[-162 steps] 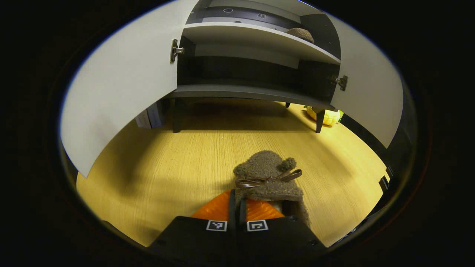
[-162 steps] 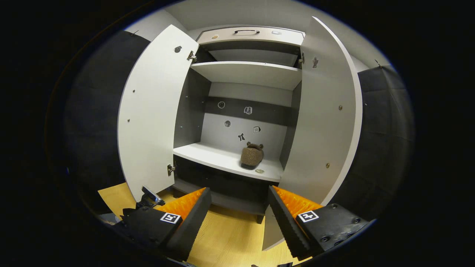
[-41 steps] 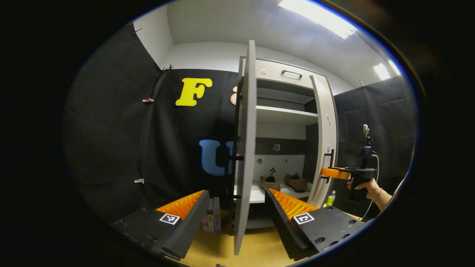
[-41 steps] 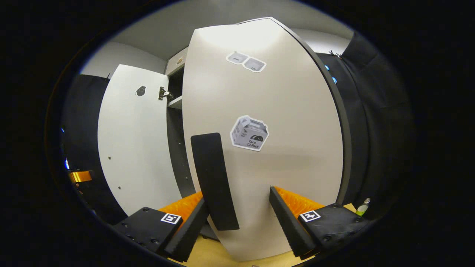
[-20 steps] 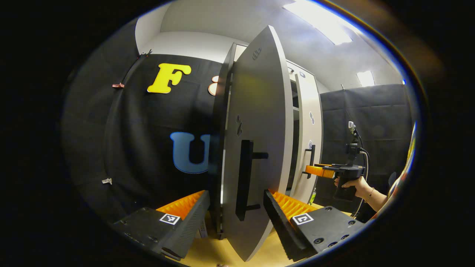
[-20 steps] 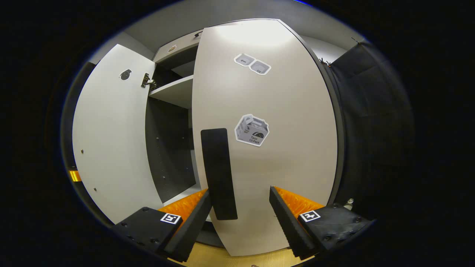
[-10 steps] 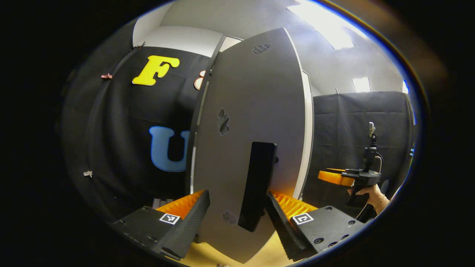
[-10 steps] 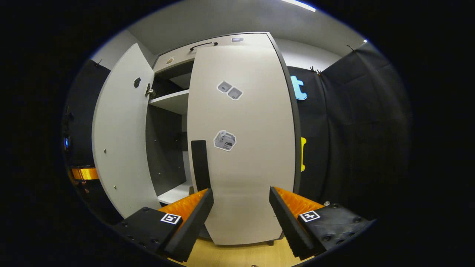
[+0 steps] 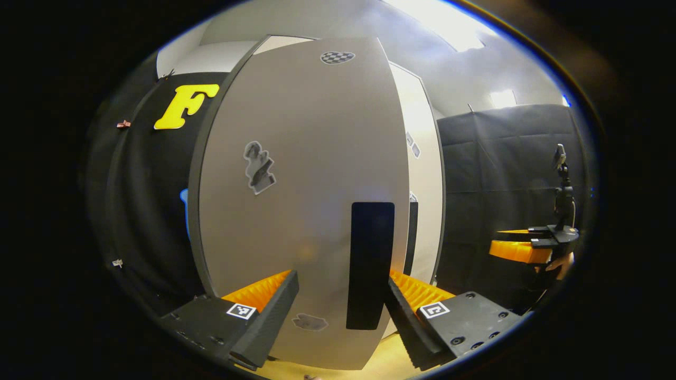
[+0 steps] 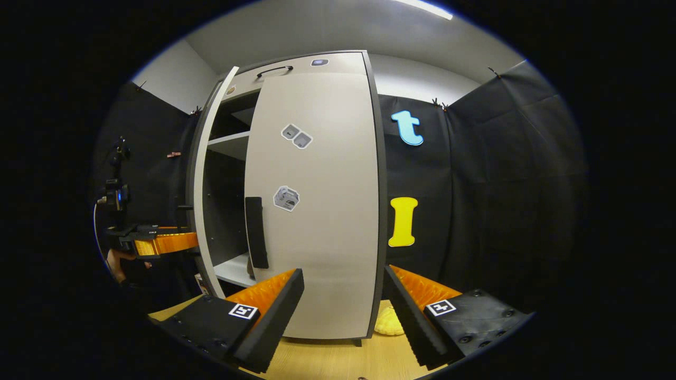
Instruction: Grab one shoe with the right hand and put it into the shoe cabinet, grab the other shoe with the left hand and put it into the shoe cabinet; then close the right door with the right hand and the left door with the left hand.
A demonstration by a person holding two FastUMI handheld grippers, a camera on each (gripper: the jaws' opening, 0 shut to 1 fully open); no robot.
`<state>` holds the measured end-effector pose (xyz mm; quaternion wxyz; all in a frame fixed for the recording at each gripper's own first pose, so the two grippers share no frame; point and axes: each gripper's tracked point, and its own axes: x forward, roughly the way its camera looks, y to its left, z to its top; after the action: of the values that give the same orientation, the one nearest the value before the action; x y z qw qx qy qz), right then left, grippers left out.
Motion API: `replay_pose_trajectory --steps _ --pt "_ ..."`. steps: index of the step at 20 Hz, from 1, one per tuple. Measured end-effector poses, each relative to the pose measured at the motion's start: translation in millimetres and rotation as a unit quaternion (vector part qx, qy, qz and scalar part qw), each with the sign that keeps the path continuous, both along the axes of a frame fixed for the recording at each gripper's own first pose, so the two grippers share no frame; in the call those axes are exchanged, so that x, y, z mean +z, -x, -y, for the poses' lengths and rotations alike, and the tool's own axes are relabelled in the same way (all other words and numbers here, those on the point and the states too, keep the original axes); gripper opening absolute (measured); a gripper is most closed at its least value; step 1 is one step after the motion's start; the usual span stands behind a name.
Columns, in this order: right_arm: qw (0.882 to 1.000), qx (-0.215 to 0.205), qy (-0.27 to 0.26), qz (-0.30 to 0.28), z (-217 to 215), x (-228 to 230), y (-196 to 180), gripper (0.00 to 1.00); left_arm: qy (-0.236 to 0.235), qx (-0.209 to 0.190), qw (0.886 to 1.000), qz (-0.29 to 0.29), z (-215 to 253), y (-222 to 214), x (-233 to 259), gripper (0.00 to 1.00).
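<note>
The left gripper sits low in the left gripper view with its fingers spread wide, the left door and its dark vertical handle rising between them; that placement looks meant for pushing the panel home rather than clamping it, and whether a finger touches the handle cannot be told. In the right gripper view the right door lies flush against the shoe cabinet, so the right gripper, fingers apart at the bottom of the frame, hangs clear of it with nothing between them. At centre left there the left door stands ajar, seen nearly edge-on. The shoes are hidden behind the doors; only a sliver of shelf shows through the gap.
</note>
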<state>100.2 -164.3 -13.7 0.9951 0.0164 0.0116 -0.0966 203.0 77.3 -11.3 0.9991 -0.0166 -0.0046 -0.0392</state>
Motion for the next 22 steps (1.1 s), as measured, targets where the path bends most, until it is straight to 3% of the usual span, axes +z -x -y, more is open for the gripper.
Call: replay_pose_trajectory --steps 5,16,22 --pt "1.0 0.002 -0.014 -0.007 13.7 -3.2 3.9 0.99 0.023 0.018 1.0 0.0 1.5 -7.7 -1.5 0.91" --pt "0.999 0.033 -0.022 -0.025 12.2 -13.4 14.4 1.0 0.008 0.114 0.993 -0.001 -4.7 -20.2 4.3 0.94" --pt "0.998 0.043 -0.037 -0.012 10.4 -3.3 27.3 1.0 0.004 0.143 0.99 -0.001 -3.1 -15.9 3.1 0.94"
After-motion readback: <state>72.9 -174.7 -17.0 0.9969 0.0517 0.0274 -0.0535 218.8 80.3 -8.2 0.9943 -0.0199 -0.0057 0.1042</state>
